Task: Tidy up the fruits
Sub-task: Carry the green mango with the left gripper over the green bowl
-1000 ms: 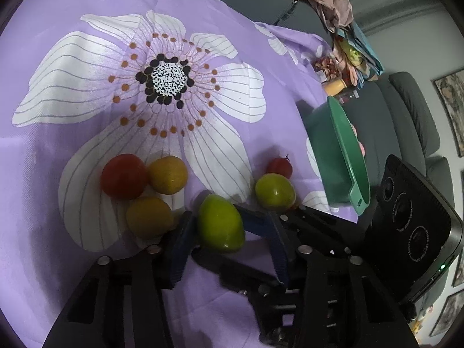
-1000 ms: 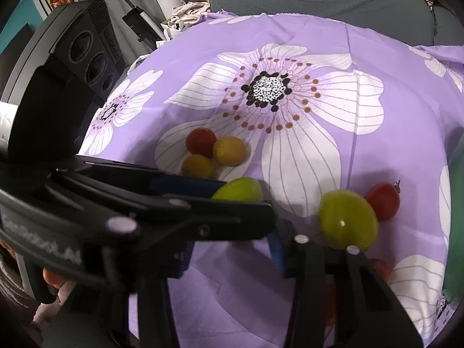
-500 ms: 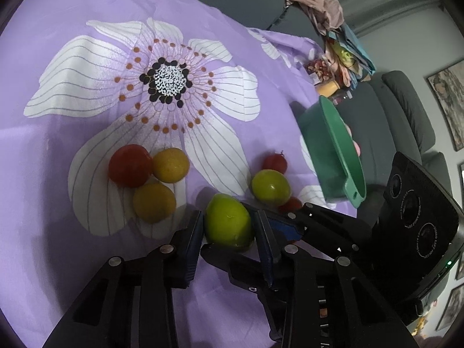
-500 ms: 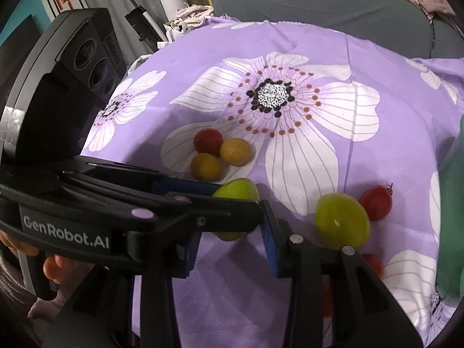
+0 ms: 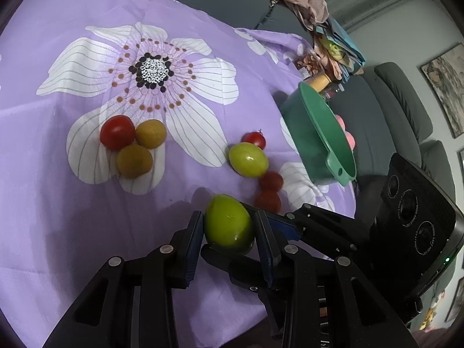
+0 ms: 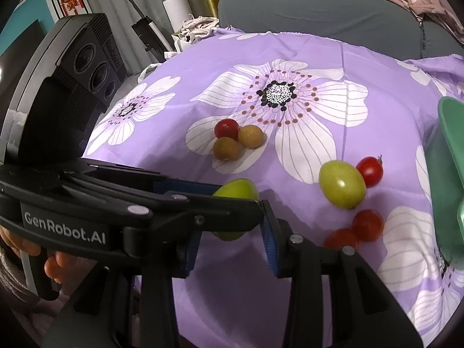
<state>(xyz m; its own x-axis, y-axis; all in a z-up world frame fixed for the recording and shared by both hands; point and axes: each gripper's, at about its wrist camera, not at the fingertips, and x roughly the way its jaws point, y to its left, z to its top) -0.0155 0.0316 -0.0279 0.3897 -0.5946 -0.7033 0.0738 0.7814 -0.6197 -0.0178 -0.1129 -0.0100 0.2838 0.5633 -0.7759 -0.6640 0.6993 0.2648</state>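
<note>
Purple floral cotton covers the table point(image 5: 72, 203), and the fruit to be sorted lies on it in loose groups. The left gripper point(image 5: 229, 232) has its blue-padded jaws narrowed onto a smooth oval green fruit point(image 5: 227, 224), pads pressing both flanks; the fruit appears to hang clear of the cloth, with a shadow beneath it. The right gripper point(image 6: 232, 246) sits close beside and below, jaws narrow with nothing between them, though the left gripper's arm crosses in front of it and hides part of the gap.

On the cloth, a second green oval fruit point(image 5: 248, 159) rests touching a small red cherry tomato with a stem point(image 5: 254, 140); two more small red tomatoes point(image 5: 269, 191) lie just below it. Farther left, a round red tomato point(image 5: 117, 132) and two yellow-brown round fruits point(image 5: 142, 148) huddle together, touching. A green plastic bowl with a handle point(image 5: 316, 133) stands at the table's right edge.

My reading: the step in hand is carrying the picked green fruit to its place, likely next to its green twin or into the bowl. That next move calls for a steady grip, a path clear of the right gripper, and a gentle set-down so the oval fruit does not roll.
</note>
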